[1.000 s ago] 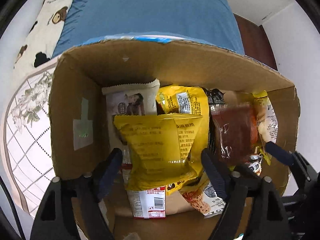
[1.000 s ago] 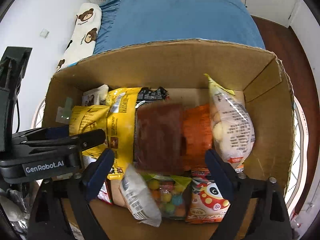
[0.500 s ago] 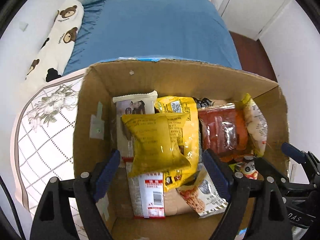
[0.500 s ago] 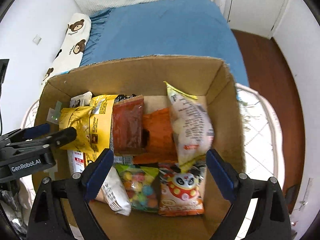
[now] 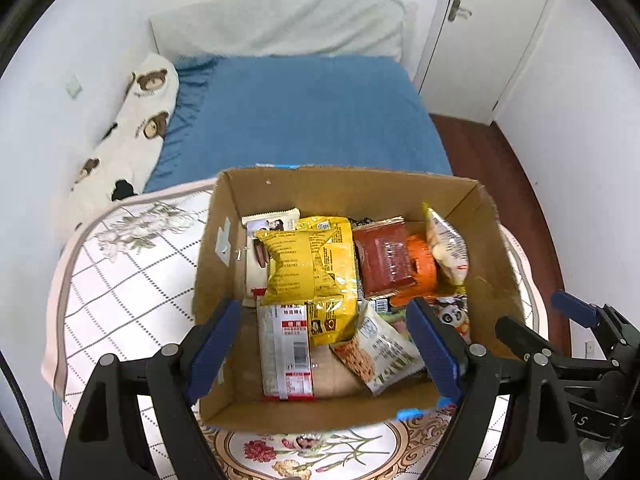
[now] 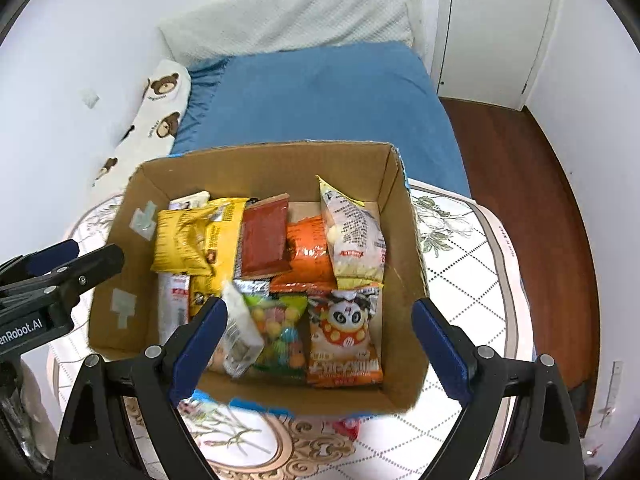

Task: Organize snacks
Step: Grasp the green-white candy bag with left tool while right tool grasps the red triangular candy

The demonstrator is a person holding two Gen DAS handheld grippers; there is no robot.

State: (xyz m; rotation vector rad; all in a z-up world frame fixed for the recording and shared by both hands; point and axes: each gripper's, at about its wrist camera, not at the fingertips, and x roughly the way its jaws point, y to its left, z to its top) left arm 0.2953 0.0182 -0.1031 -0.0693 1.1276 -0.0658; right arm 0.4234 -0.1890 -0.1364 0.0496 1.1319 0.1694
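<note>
Snacks (image 6: 264, 240) in box (image 6: 404, 216) on table (image 6: 480, 280)

I see my left gripper (image 5: 324, 340) pointing steeply down, its blue-padded jaws spread wide with nothing clamped between them. My right gripper (image 6: 320, 340) sits at its three o'clock, tilted likewise, jaws wide and empty.

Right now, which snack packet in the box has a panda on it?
The orange-and-white panda packet, lying flat at the near right corner of the cardboard box, beside the bag of coloured candy balls. No other packet shows a cartoon animal.
</note>
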